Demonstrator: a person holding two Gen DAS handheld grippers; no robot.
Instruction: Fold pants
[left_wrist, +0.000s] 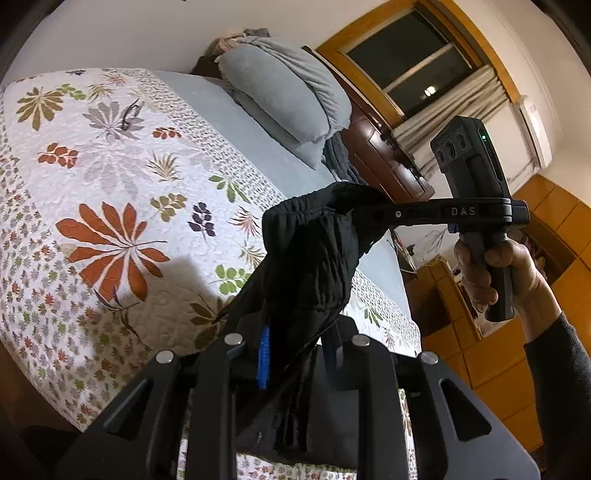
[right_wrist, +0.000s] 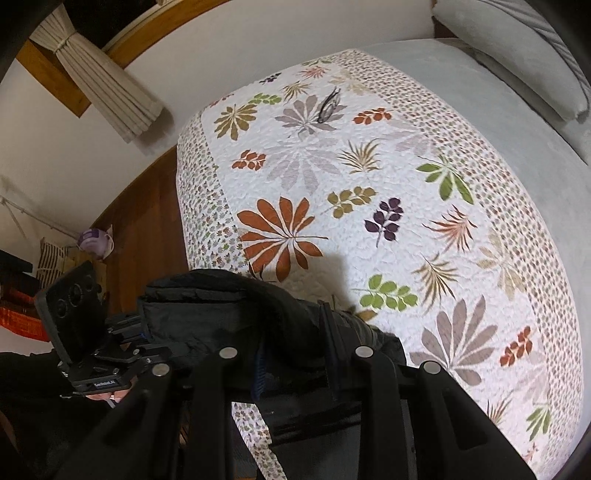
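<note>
Black pants (left_wrist: 310, 258) hang bunched in the air above the bed's near edge. My left gripper (left_wrist: 295, 332) is shut on one part of the waistband. My right gripper (left_wrist: 364, 212) comes in from the right, shut on the elastic waistband at the other end. In the right wrist view the pants (right_wrist: 229, 314) stretch from my right gripper (right_wrist: 295, 354) toward my left gripper (right_wrist: 142, 334) at the lower left, where the fabric is pinched. The legs hang down out of sight.
A floral quilt (left_wrist: 110, 192) covers the bed, with a grey sheet (left_wrist: 236, 122) and stacked grey pillows (left_wrist: 288, 92) at the head. Eyeglasses (left_wrist: 129, 114) lie on the quilt at the far side. Wooden cabinets (left_wrist: 509, 362) and a window (left_wrist: 406, 55) stand at the right.
</note>
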